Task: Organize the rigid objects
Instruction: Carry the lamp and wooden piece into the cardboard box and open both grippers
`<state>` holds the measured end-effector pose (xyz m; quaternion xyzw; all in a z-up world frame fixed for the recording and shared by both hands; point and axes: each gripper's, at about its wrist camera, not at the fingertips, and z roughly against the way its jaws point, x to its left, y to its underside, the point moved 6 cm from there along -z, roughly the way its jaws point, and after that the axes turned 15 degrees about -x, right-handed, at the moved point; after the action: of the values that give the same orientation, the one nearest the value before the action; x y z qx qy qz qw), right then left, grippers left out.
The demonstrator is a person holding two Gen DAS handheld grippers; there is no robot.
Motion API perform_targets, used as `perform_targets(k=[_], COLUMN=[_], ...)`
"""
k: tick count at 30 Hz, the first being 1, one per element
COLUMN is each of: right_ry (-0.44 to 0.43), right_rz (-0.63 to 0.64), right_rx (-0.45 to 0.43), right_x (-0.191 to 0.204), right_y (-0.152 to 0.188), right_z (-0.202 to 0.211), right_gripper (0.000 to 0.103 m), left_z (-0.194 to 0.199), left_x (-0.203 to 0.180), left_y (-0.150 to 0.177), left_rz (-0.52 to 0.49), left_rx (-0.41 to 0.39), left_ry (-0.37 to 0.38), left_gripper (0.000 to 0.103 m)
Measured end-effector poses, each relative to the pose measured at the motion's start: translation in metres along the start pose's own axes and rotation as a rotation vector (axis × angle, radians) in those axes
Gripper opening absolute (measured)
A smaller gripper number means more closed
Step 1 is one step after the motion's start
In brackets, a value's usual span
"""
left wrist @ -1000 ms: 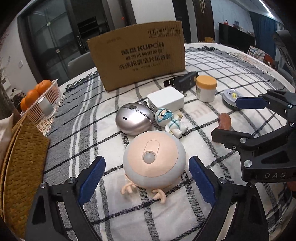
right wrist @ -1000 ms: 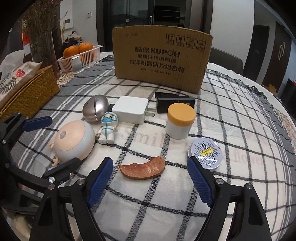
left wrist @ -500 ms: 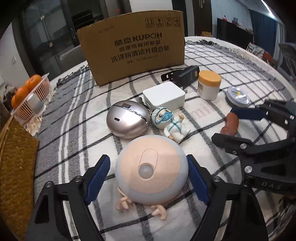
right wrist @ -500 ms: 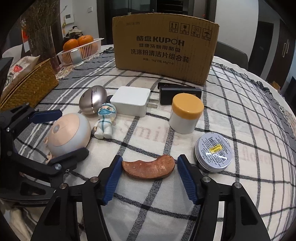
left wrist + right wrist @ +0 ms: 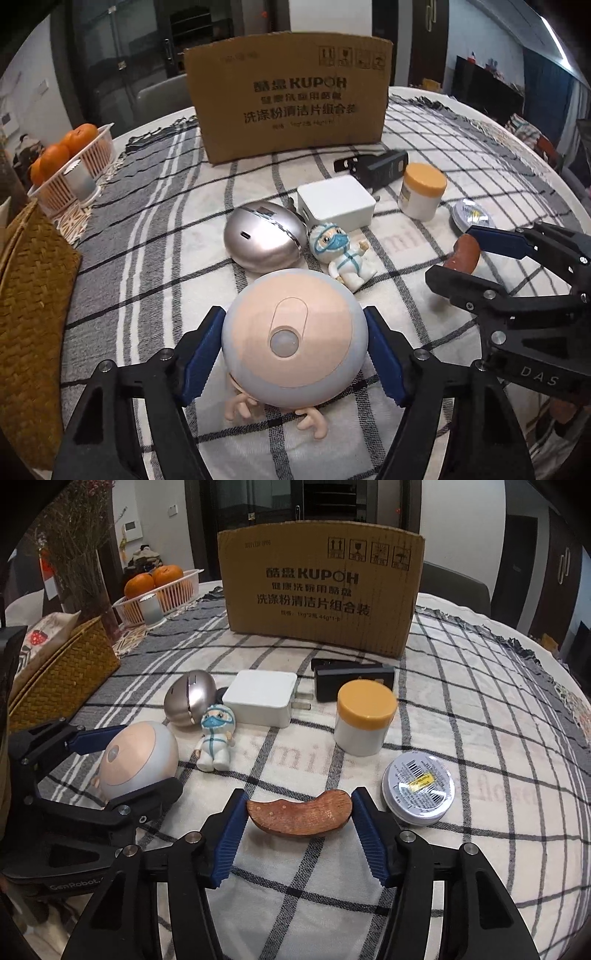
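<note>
Left wrist: jaws closed onto dome toy (image 5: 293, 338).

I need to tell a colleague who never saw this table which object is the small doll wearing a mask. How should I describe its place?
Start at the big cardboard box standing at the back of the checked tablecloth. In front of it lies a white charger block; the masked figurine stands just in front of that, beside the silver egg-shaped case. It is the only human-shaped item: white suit, blue mask.

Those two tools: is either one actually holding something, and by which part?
The left tool clamps the round doll head by its sides. The right tool pinches the brown wooden piece by its two ends.
</note>
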<state>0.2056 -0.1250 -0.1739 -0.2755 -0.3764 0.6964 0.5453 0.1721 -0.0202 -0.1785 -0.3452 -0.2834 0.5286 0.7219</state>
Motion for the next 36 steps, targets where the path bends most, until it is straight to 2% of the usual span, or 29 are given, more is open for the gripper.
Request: perform_targets(k=[4,8,10,17,23,28,36], right_ry=[0.023,0.03,0.038,0.06,0.06,0.043,0.018], right_rz=[-0.01,-0.043,-0.072,-0.138,-0.232,-0.298,-0.355], right_rx=[-0.018,-0.019,-0.025,-0.059,-0.102,-0.159,-0.207], right_x=[-0.004,-0.01,-0.015,-0.031,-0.049,-0.064,-0.081], right_y=[-0.007,-0.012,-0.018,-0.045,-0.077,-0.117,-0.172], right_z=[0.005,0.005,0.004,-0.003,-0.012,-0.019,-0.028], right_gripper=[0.058,0.058,0.058,0.058,0.058,0.058,0.058], left_z=[0.003,0.002,0.001,-0.016,-0.022,-0.025,-0.036], left_x=[0.001,0.001,0.003,0.004,0.008,0.011,0.015], left_y=[-0.007,-0.015,-0.025,-0.062,-0.113,-0.162,-0.217], left_rz=[0.024,0.082,0.117,0.129,0.12,0.098,0.098], left_rx=[-0.011,-0.004,-0.008,-0.031,-0.085,-0.129,-0.139], left_ry=[-0.015,0.017,0.031,0.052,0.065,0.074,0.117], left_gripper=[0.074,0.074,0.074,0.074,0.074,0.074,0.074])
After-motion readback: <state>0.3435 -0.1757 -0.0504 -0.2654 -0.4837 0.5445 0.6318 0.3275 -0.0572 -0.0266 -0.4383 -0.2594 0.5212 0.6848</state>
